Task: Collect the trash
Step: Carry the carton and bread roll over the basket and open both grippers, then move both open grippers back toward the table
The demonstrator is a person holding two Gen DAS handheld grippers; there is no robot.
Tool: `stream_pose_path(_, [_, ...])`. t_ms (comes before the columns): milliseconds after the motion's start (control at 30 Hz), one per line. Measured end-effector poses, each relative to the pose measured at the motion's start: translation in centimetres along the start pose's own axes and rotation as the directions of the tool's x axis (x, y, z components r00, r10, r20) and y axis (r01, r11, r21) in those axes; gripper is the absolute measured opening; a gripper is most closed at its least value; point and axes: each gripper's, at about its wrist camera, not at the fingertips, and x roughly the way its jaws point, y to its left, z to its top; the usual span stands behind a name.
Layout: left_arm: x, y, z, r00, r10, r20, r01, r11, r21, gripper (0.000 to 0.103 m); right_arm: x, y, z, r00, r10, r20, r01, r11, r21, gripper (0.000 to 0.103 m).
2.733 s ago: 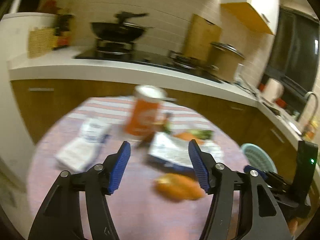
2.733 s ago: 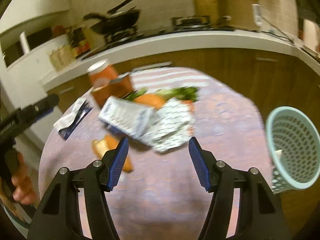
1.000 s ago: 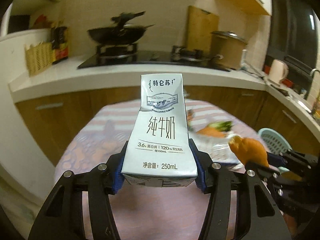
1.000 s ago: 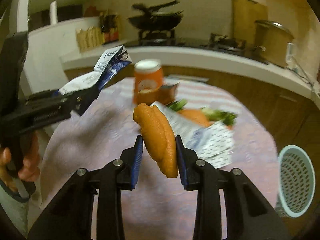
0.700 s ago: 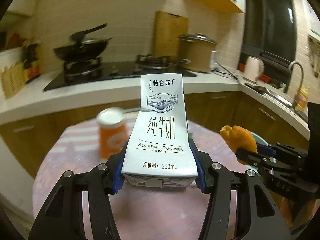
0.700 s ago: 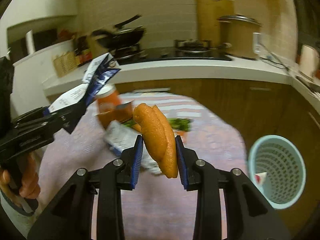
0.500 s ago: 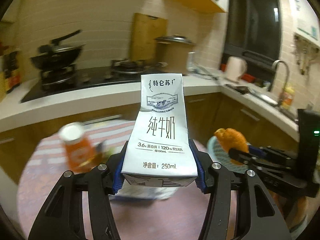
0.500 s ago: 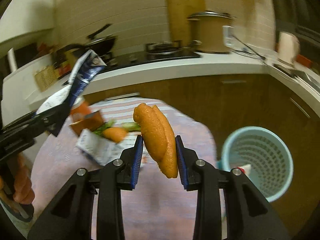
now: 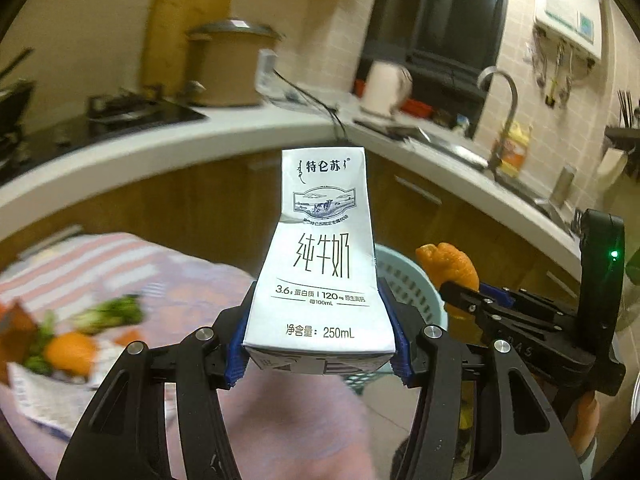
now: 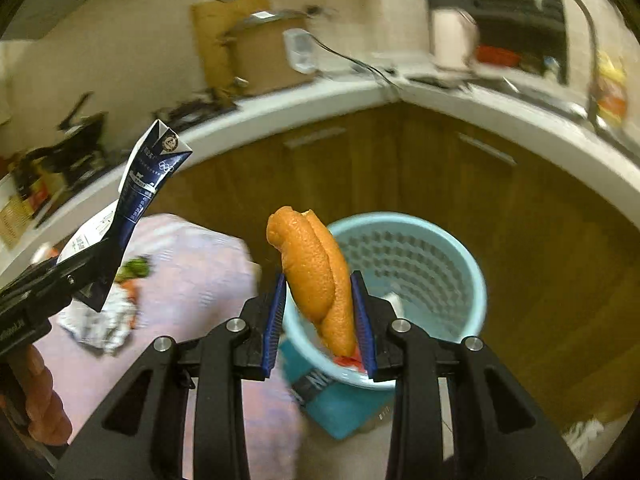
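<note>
Pink cloth covers the tabletop [image 10: 192,280], vegetable scraps [image 9: 108,312] and wrappers [image 10: 100,324] lying toward its left edge. Nearest, the left claw [image 9: 318,348] is clamped on an upright milk carton [image 9: 320,264]; the right claw [image 10: 318,312] pinches an orange peel [image 10: 316,276]. Beyond the tabletop's right edge stands a blue wastebasket [image 10: 420,256], under the peel.

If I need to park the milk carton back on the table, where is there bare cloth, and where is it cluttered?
Bare pink tablecloth lies between the crumpled wrappers and the table edge nearest the blue wastebasket, just ahead of the left gripper holding the milk carton. The far left is crowded: wrappers, greens, orange scraps.
</note>
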Motion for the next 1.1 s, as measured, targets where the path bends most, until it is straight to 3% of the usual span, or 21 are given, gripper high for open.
stream_pose_path(200, [9.0,-1.9,-1.5,0.985,-0.031,-0.172,0.026,0.999,-0.028,0.053,6.4,-5.3,-2.4,0.983,-0.043,-0.179,0.062,0.993,0.098,0.03])
stream_pose_path(433, [14.3,-2.2,-3.3,0.956,-0.061,-0.287,0.047,0.997,-0.054,0.053,8.4,-6.6,-4.0,0.972,-0.065,-0.226,0.092,0.99,0.109,0.031])
stream_pose_path(500, [14.6,-2.1,-3.4,0.953,-0.055,-0.296,0.041,0.998,-0.054,0.055,8.7,-7.0,-3.8,0.972,-0.061,-0.227,0.09,0.988,0.123,0.035])
stream_pose_path(533, [14.8,-2.1,-3.4,0.952,-0.052,-0.303,0.037,0.998,-0.053,0.067,8.7,-7.2,-3.8,0.972,-0.059,-0.226,0.089,0.988,0.128,0.043])
stream_pose_path(567, [14.7,-2.1,-3.4,0.953,-0.046,-0.3,0.032,0.998,-0.054,0.071,8.6,-7.2,-3.7,0.973,-0.061,-0.22,0.092,0.987,0.13,0.051])
stream_pose_path(600, [14.4,-2.1,-3.4,0.956,-0.043,-0.289,0.029,0.998,-0.052,0.072,8.4,-7.2,-3.6,0.975,-0.064,-0.215,0.094,0.987,0.131,0.053])
stream_pose_path(833, [12.3,-1.7,-2.8,0.965,-0.052,-0.259,0.038,0.997,-0.06,0.072,7.1,-7.0,-2.8,0.983,-0.045,-0.178,0.07,0.988,0.141,0.053])
stream_pose_path(1100, [7.9,-0.5,-2.7,0.983,-0.048,-0.179,0.033,0.996,-0.084,0.072,4.9,-3.0,-2.1,0.993,-0.005,-0.121,0.014,0.997,0.071,0.053])
